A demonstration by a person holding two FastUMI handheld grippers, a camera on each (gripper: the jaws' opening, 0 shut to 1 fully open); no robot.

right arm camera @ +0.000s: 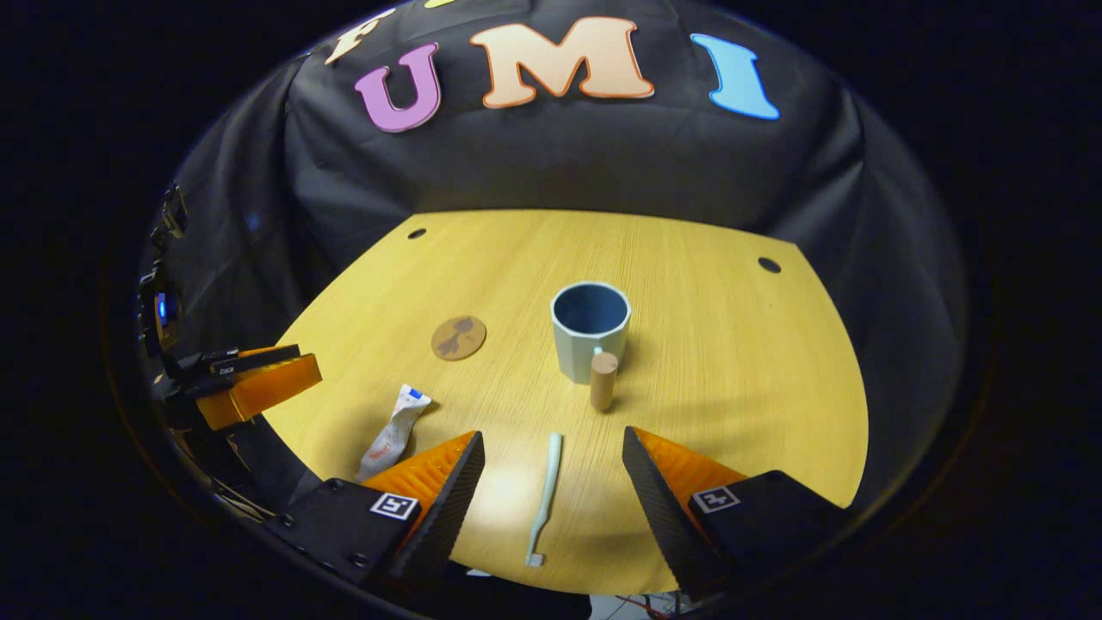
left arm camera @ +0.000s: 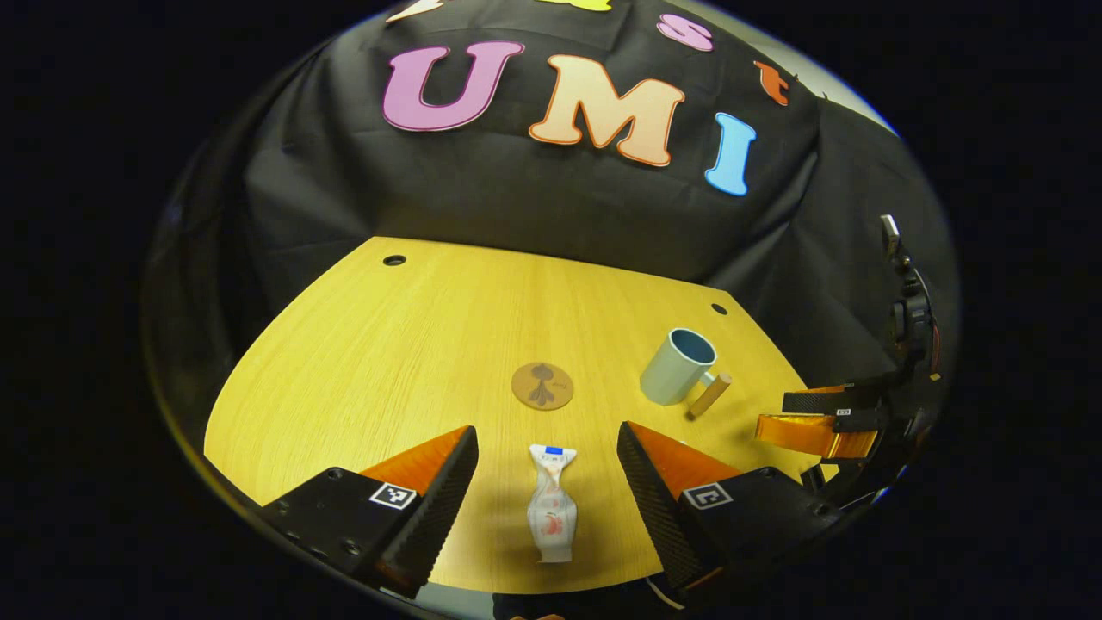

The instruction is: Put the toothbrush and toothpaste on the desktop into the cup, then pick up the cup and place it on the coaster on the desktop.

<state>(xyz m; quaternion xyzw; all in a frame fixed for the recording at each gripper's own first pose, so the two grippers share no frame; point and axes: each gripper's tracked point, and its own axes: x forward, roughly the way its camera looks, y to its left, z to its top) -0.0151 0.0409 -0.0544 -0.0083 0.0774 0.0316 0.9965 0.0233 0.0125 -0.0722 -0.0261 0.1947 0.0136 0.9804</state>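
In the left gripper view the left gripper (left arm camera: 547,482) gapes wide, empty, straddling the toothpaste (left arm camera: 551,504) near the coaster (left arm camera: 541,385), while in the right gripper view the right gripper (right arm camera: 551,486) spreads wide, empty, around the toothbrush (right arm camera: 545,497) before the cup (right arm camera: 591,330).

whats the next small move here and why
Probably lower the left tongs onto the toothpaste and close. The tube lies flat on the desktop between the open fingers, nothing is gripped yet, and the cup stands empty and upright. The right tongs are likewise open over the toothbrush, so either item could go first.
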